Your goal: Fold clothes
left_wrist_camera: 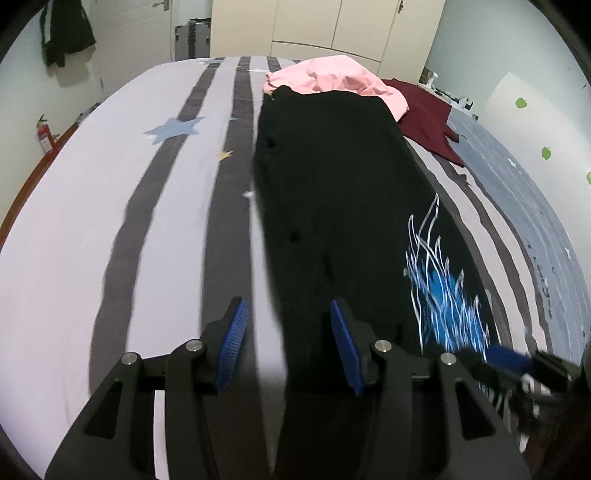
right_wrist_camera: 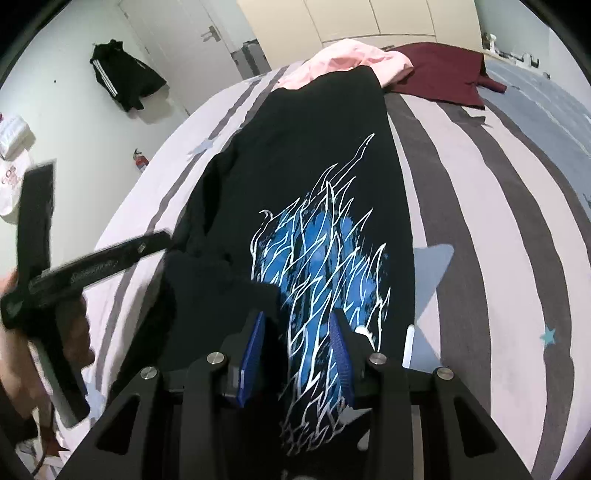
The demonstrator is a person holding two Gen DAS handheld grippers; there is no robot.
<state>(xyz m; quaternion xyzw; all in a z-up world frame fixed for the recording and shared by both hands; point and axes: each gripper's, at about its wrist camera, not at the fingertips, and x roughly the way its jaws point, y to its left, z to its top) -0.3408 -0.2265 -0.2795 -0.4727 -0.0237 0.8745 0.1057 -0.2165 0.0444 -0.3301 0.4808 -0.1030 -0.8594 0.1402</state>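
A black T-shirt (left_wrist_camera: 332, 192) with a blue and white flame print (right_wrist_camera: 317, 266) lies lengthwise on the striped bed, folded into a long narrow strip. My left gripper (left_wrist_camera: 288, 343) is open, its jaws straddling the shirt's left edge near the near end. My right gripper (right_wrist_camera: 297, 354) is open over the printed part, with cloth between the pads. The right gripper also shows in the left wrist view (left_wrist_camera: 517, 365) at the lower right. The left gripper shows in the right wrist view (right_wrist_camera: 74, 273) at the left, held in a hand.
A pink garment (left_wrist_camera: 332, 81) and a dark red garment (left_wrist_camera: 428, 114) lie at the far end of the bed (left_wrist_camera: 110, 221). A black jacket (right_wrist_camera: 125, 81) hangs on the wall. A fire extinguisher (left_wrist_camera: 44, 136) stands by the left wall. Wardrobe doors (left_wrist_camera: 332, 22) are behind.
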